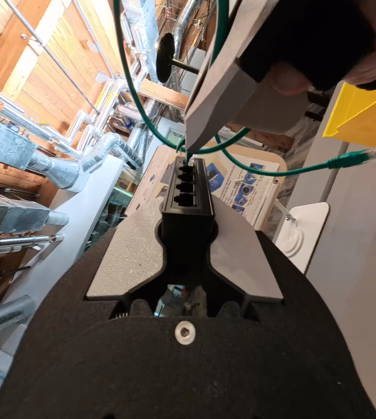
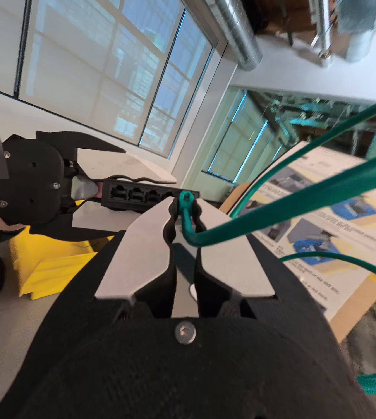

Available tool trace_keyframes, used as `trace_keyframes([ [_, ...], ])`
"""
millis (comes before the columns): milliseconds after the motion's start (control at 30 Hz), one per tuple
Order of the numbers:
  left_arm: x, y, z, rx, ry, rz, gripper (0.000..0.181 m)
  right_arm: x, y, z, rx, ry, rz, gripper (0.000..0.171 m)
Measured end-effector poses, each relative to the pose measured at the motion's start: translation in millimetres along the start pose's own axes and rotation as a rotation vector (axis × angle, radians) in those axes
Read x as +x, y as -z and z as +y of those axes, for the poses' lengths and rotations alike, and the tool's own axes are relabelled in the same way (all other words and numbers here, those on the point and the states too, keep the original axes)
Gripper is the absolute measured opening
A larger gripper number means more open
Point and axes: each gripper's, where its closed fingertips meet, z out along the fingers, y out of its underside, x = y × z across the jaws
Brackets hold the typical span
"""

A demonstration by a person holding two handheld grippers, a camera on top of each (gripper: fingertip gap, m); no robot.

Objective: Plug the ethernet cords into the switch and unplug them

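Left tongs [image 1: 188, 217] are clamped on the switch [image 1: 187, 192], held end-on. Right tongs [image 2: 185, 204] pinch the green plug [image 2: 185, 199] right at the switch's far-end port, cord axis square to the port face.

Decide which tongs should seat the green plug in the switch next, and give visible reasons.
Probably the right tongs: they grip the green plug at the switch ports, while the left tongs hold the switch.

one black switch [image 2: 146, 196], two grippers, one yellow bin [image 2: 53, 267], one instruction sheet [image 2: 318, 226], several green cords [image 2: 295, 204].
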Motion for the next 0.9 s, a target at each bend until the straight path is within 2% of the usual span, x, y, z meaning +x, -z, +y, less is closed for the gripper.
trace_keyframes([
  [133,-12,4,-4,0.005,0.005,-0.057,0.033,-5,6,-19,0.091,0.122,0.077,0.012],
  [367,-22,11,-15,0.037,0.191,-0.003,0.061,-6,19,-42,0.178,0.275,0.175,0.012],
  [533,-11,13,-26,0.088,0.351,0.15,0.091,-2,26,-51,0.187,0.346,0.221,0.012],
  [667,1,16,-36,0.173,0.523,0.305,0.103,0,32,-58,0.191,0.408,0.259,0.012],
  [767,-1,18,-37,0.243,0.711,0.39,0.105,1,34,-60,0.196,0.422,0.273,0.012],
  [900,-16,23,-47,0.358,0.954,0.435,0.094,0,35,-63,0.218,0.429,0.288,0.012],
])
